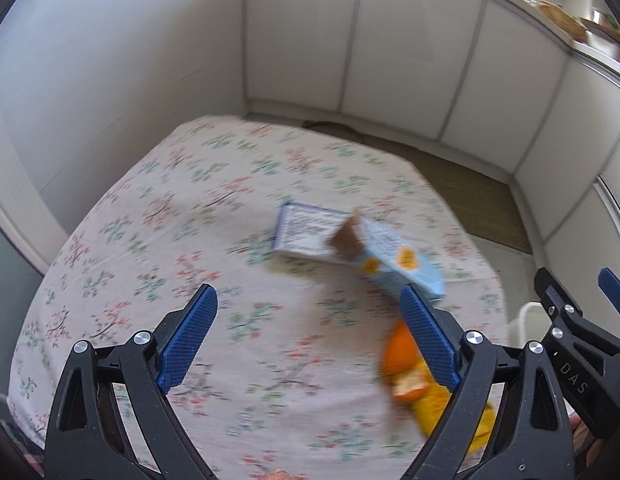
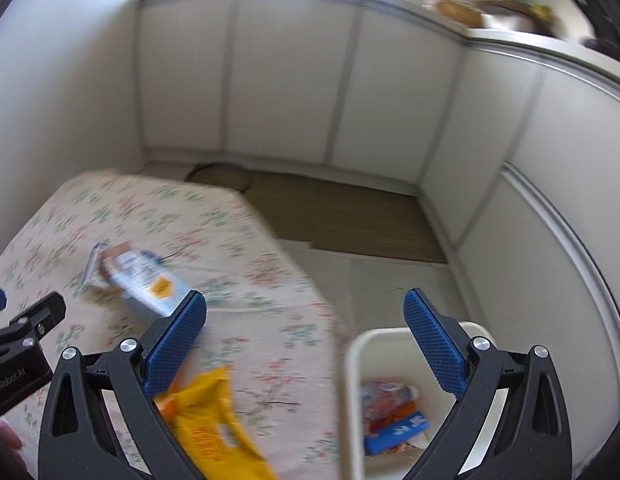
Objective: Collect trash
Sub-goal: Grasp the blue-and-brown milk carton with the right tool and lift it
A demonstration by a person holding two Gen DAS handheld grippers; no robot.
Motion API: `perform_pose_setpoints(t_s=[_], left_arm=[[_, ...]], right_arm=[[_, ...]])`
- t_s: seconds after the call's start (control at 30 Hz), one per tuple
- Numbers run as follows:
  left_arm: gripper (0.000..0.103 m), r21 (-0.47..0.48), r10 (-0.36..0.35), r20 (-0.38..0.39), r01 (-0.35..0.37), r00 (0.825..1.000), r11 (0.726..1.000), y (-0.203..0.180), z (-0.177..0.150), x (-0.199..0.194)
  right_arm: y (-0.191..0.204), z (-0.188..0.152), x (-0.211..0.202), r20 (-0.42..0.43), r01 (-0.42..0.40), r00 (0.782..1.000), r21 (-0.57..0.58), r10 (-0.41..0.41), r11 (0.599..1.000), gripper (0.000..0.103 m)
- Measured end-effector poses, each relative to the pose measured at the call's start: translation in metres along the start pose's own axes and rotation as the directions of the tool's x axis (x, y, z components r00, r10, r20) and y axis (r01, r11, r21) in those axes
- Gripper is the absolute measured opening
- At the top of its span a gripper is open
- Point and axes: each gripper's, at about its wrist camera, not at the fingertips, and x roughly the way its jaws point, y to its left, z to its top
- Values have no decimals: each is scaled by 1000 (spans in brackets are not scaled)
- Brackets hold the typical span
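Left wrist view: left gripper [image 1: 308, 332] spread wide, empty. Ahead, beyond its right finger: light-blue carton [image 1: 394, 258] lying flat on floral tablecloth [image 1: 150, 220]. I judge it light, crushable; pinch across the narrow faces. Right gripper [image 2: 304, 344] likewise agape, white bin [image 2: 352, 364] beneath.

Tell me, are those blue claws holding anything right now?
No. The left gripper and the right gripper are both wide open with nothing between their fingers; the light blue carton lies on the table.
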Motion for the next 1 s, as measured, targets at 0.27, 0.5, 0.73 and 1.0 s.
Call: perform_pose_setpoints(t_s=[0.27,0.5,0.73,1.0], left_arm=[[89,-42,40,-32,-42,999,998,62,-3,17],[89,-55,43,-47,-45,998,997,97,-7,29],[89,-57,13,-91,-18,996,998,104,-13,49],[89,-28,-13,-111,10,994,1000,96,-19,63]], right_arm=[[85,8,44,-116,-197,978,-252,172,948,96],[124,9,90,-228,-323,941,-380,250,867,96],[124,10,122,-316,-460,878,-344,360,819,80],[102,9,135,-349,-508,835,-191,425,840,37]])
